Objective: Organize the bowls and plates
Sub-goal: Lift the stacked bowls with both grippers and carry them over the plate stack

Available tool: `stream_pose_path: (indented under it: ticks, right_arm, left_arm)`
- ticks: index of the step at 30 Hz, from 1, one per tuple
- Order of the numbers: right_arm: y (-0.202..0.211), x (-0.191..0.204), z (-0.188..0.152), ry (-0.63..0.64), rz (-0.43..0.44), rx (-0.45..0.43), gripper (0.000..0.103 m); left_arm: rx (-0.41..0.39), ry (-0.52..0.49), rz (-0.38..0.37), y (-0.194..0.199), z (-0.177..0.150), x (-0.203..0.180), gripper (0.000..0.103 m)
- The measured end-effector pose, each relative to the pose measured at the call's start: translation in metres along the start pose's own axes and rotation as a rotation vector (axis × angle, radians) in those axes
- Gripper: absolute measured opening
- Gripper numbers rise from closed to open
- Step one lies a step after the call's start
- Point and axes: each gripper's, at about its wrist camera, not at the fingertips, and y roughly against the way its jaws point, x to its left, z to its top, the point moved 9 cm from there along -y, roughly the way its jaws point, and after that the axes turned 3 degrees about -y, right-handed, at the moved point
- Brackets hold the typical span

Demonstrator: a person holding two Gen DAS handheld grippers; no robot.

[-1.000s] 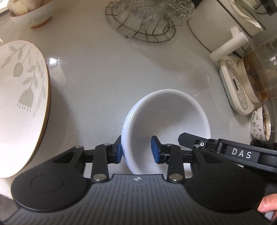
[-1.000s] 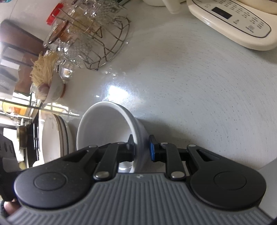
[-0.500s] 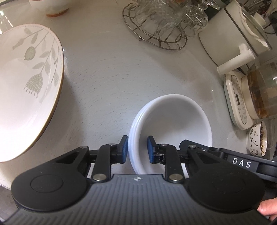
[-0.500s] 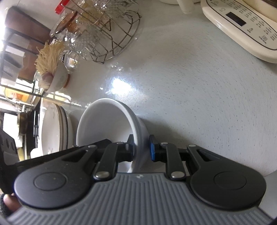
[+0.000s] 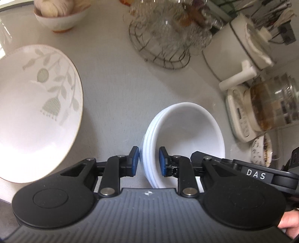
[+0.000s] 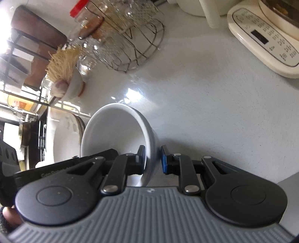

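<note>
A stack of plain white bowls point(image 5: 186, 130) hangs tilted just above the pale counter point(image 5: 115, 89), gripped at two opposite sides. My left gripper point(image 5: 149, 161) is shut on its left rim, one blue pad outside and one inside. In the right wrist view the same white bowls point(image 6: 115, 130) have their right rim clamped by my shut right gripper point(image 6: 152, 160). The right gripper's arm, labelled DAS point(image 5: 256, 175), reaches in from the right. A large floral plate point(image 5: 37, 112) with a brown edge lies left of the bowls; the plate point(image 6: 63, 134) is seen edge-on behind them.
A wire rack of glassware point(image 5: 168, 37) stands at the back, with a small bowl of garlic point(image 5: 59, 16) to its left. A white pot point(image 5: 239, 52), a glass kettle on its base point(image 5: 269, 104) and a patterned cup point(image 5: 261, 149) line the right side.
The left jaws closed onto the bowls' rim. Both grippers then rose with the stack, and the counter and the plate now look farther away.
</note>
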Motion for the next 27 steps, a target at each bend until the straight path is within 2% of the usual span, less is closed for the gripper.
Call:
stream_pose_path:
  ticks: [14, 24, 27]
  right_arm:
    - [0.015, 0.058, 0.015, 0.088, 0.017, -0.077, 0.020]
    - [-0.003, 0.106, 0.009, 0.153, 0.057, -0.070, 0.020]
    - [-0.008, 0.122, 0.005, 0.189, 0.056, -0.065, 0.020]
  left_arm:
    - [-0.094, -0.059, -0.032, 0.058, 0.028, 0.012, 0.027]
    - [-0.166, -0.004, -0.022, 0.096, 0.035, 0.054, 0.027]
    - [-0.179, 0.015, -0.020, 0.102, 0.029, 0.069, 0.027]
